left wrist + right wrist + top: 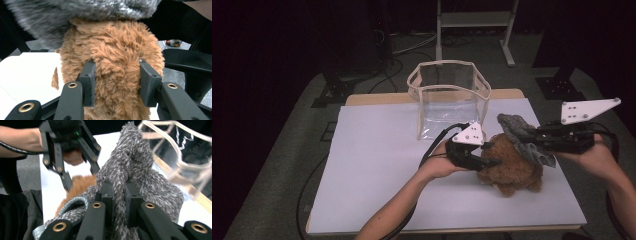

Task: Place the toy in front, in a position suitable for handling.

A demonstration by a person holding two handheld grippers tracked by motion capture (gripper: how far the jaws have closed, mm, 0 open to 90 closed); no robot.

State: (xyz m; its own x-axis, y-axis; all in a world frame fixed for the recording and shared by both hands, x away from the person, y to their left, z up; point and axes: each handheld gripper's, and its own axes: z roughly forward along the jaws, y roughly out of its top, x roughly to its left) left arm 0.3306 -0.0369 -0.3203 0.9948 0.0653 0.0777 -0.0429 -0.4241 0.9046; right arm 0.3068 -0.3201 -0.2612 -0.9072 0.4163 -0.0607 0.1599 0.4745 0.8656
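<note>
A brown plush toy point(512, 170) lies on the white mat point(377, 170) right of centre. My left gripper point(492, 154) comes at it from the left, and in the left gripper view both pads point(88, 82) press into the toy's fur point(117, 57), so it is shut on the toy. A grey fuzzy cloth point(517, 127) drapes over the toy's far side. My right gripper point(532, 140) is shut on that cloth, and in the right gripper view the cloth point(135, 162) rises bunched between the closed jaws of the right gripper point(119, 187). The left gripper point(80, 180) shows beyond it on the toy point(80, 185).
A clear plastic bag with beige trim point(447, 100) stands open at the back of the mat, just behind the left gripper. The mat's left half point(372, 150) is bare. A metal stand point(474, 30) and cables are on the floor beyond the table.
</note>
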